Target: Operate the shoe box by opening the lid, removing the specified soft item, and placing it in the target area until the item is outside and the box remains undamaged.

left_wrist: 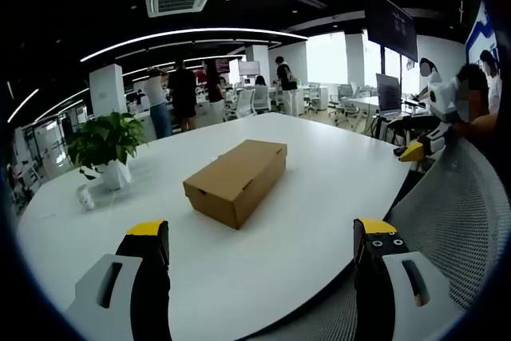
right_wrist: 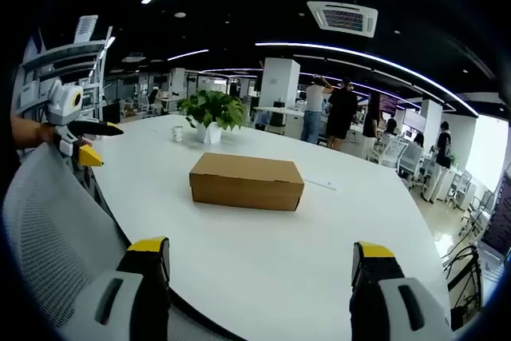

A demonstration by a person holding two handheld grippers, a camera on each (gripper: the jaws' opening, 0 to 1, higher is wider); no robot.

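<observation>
A closed brown cardboard shoe box (left_wrist: 236, 180) lies on the round white table (left_wrist: 319, 197), its lid down. In the left gripper view my left gripper (left_wrist: 262, 239) stands open near the table's edge, well short of the box, with nothing between its yellow-tipped jaws. The right gripper (left_wrist: 419, 148) shows at the right, off the table. In the right gripper view the box (right_wrist: 247, 181) sits lengthwise ahead of my open, empty right gripper (right_wrist: 259, 257). At the left of that view is the left gripper (right_wrist: 100, 143), held by a hand.
A potted plant (left_wrist: 108, 145) (right_wrist: 211, 113) and a small white cup (left_wrist: 85, 197) (right_wrist: 177, 133) stand on the table's far side. A grey mesh chair back (left_wrist: 455, 221) (right_wrist: 48, 221) is close by me. Several people (right_wrist: 343, 113) stand among desks beyond.
</observation>
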